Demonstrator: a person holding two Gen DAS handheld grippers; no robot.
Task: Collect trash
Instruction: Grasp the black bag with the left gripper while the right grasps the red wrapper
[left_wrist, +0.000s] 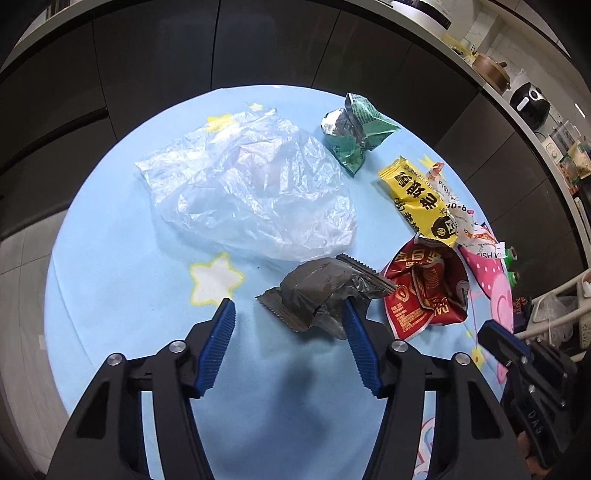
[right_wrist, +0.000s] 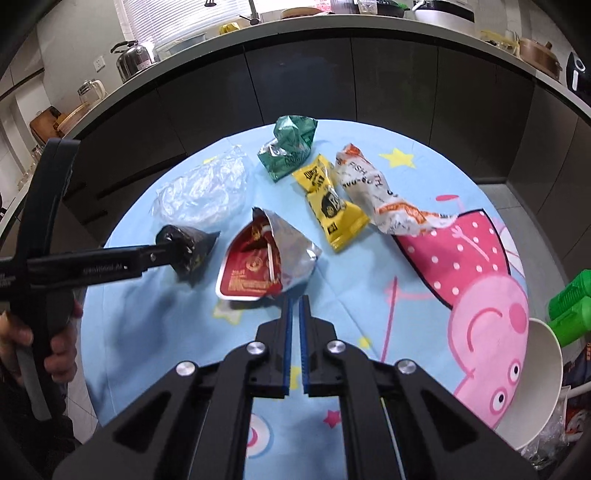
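Collecting trash: my left claw (left_wrist: 290, 314) straddles the dark grey wrapper (left_wrist: 325, 291) on the blue tabletop (left_wrist: 110, 258), jaws apart and unpressed, while my right claw (right_wrist: 295, 299), clenched empty, sits just short of the red wrapper (right_wrist: 258, 266).

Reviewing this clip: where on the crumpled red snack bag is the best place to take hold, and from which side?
Probably the red snack bag's near bottom edge, from the near side. The bag lies with its torn silver mouth gaping upward and away, while the near edge is flatter and thin enough to pinch. The right gripper, jaws shut, already sits just before that edge.
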